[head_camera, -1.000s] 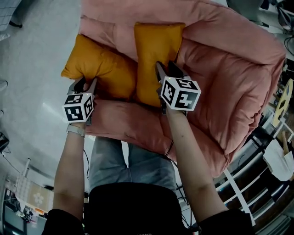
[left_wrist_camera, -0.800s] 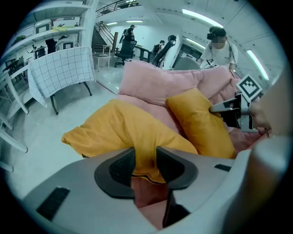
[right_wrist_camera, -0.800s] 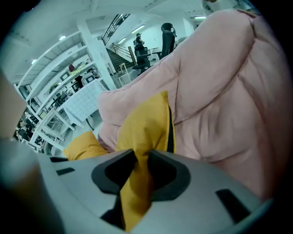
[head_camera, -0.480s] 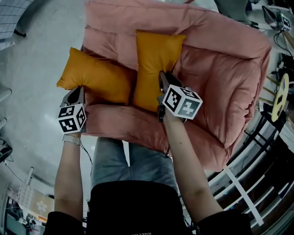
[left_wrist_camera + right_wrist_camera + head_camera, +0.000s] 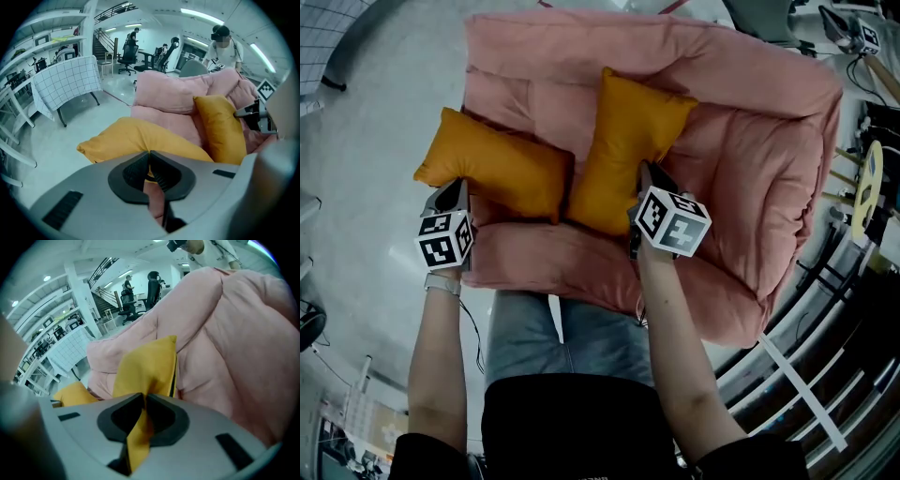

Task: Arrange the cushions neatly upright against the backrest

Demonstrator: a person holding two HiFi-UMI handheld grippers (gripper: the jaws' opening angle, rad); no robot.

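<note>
Two orange cushions lie on a pink padded sofa (image 5: 750, 159). The left cushion (image 5: 492, 173) rests flat, sticking out over the sofa's left side. My left gripper (image 5: 455, 187) is shut on its near corner; in the left gripper view (image 5: 149, 154) a sliver of orange cloth shows between the closed pads. The right cushion (image 5: 623, 150) stands tilted, with its top leaning right against the backrest (image 5: 581, 47). My right gripper (image 5: 645, 171) holds its lower edge. Its jaws (image 5: 143, 401) have just been closing, and orange fabric (image 5: 140, 427) is pinched between them.
The pale floor (image 5: 366, 122) lies to the sofa's left. A table with a checked cloth (image 5: 65, 82), office chairs (image 5: 126, 54) and a person wearing a headset (image 5: 222, 44) are beyond the sofa. Racks and clutter (image 5: 862, 187) crowd its right side.
Both grippers have closed on the cushions' near edges and risen a little. The right cushion has tilted, its top swinging to the right. The left cushion has shifted slightly left.
</note>
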